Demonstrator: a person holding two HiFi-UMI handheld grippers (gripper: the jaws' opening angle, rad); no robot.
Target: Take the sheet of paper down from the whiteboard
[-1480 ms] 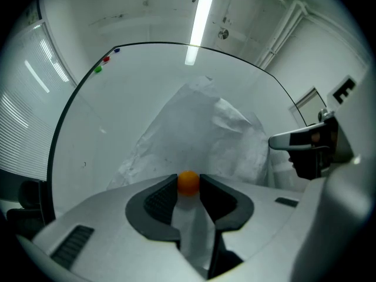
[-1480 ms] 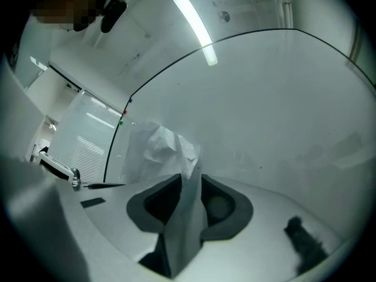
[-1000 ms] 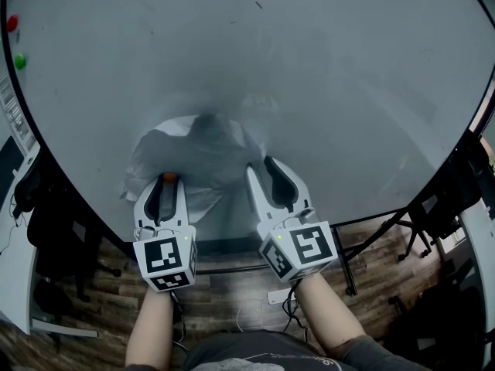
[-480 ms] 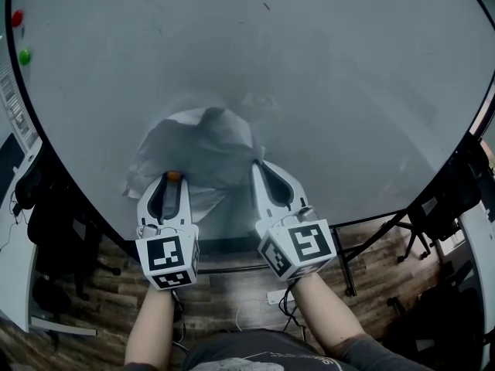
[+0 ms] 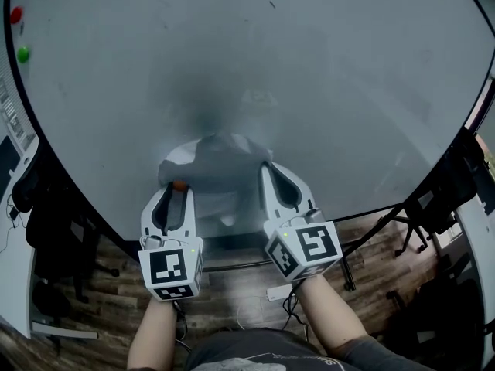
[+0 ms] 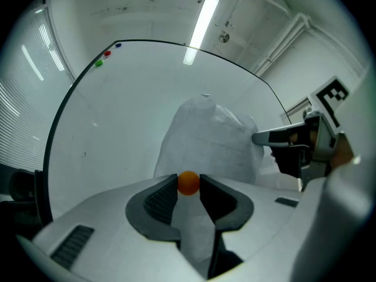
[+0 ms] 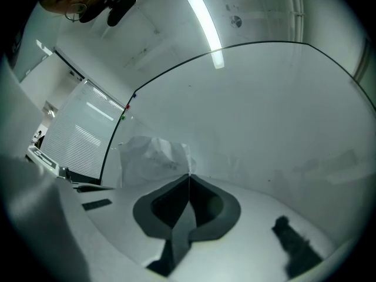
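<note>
Fingers, left gripper (image 6: 188, 180): closed on a small round orange magnet (image 6: 188, 183), which is pinched between the two tips and fills the gap between them.
Fingers, right gripper (image 7: 189, 177): just closed and now brought together with no gap left between the tips. The right edge of the sheet is caught at the very tips.
Sheet: a crumpled white sheet of paper (image 5: 220, 157) is found directly ahead of both pairs of fingers. It spans from the left fingers across to the right ones, low on the board. Its surface is buckled and creased rather than flat.
Magnet's place: at the lower left part of the sheet, in front of the paper. Whether it touches the paper cannot be told.
Board: a large white whiteboard with a dark frame (image 5: 309, 76) is seen beyond the fingers, and the sheet is set against it.
Other magnets: a red round magnet (image 5: 16, 14) and a green round magnet (image 5: 23, 53) are seen far up and to the left of the left fingers, well apart from the sheet.
Grippers: held side by side, near each other but apart, both aimed at the board.
Floor: a dark wood-patterned floor (image 5: 100, 300) is seen behind and below the fingers.
</note>
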